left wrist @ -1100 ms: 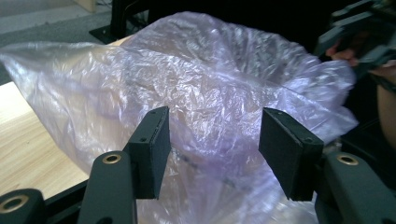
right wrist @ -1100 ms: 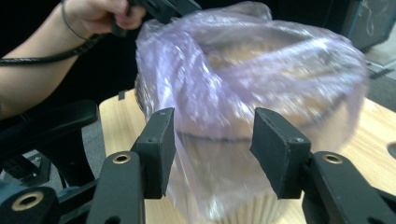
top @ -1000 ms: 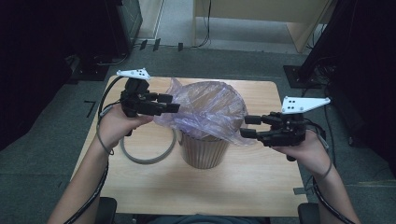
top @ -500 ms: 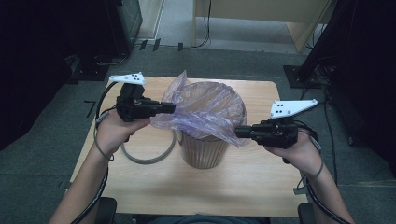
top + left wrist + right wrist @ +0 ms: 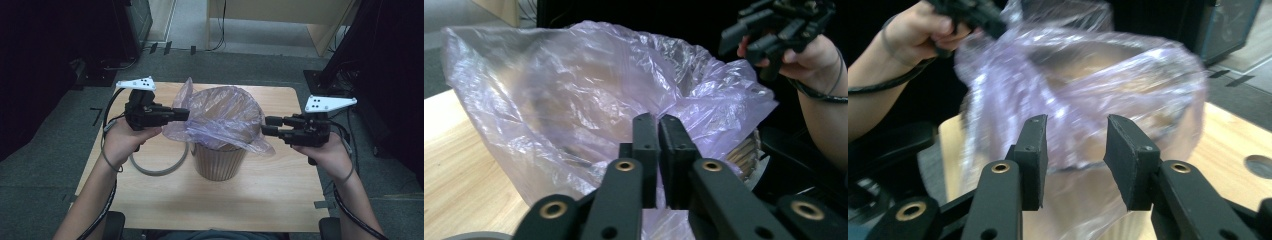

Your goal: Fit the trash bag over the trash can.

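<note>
While the left gripper point(image 5: 184, 114) is pressed together on the left edge of the plastic bag point(image 5: 225, 117), pinching the film, the right gripper point(image 5: 268, 126) has let go; its jaws have just been opening and stand spread, nothing between them, just off the bag's right edge. Step in hand looks like fitting the bag over the bin point(image 5: 218, 160): left side held up and out, right side released for a fresh grab. Next move, I'd guess: right gripper goes back in, bites the loose right edge lower down, and both pull the film out and down over the rim.

Bag is thin, pale purple, see-through, crinkly, sitting inside the bin with its top bunched above the rim and draped over the right side; a peak sticks up at back left. Bin is a ribbed tan one, upright, mid-table point(image 5: 280, 200). Grey ring point(image 5: 159, 167) lies flat on the table, just left of the bin.
</note>
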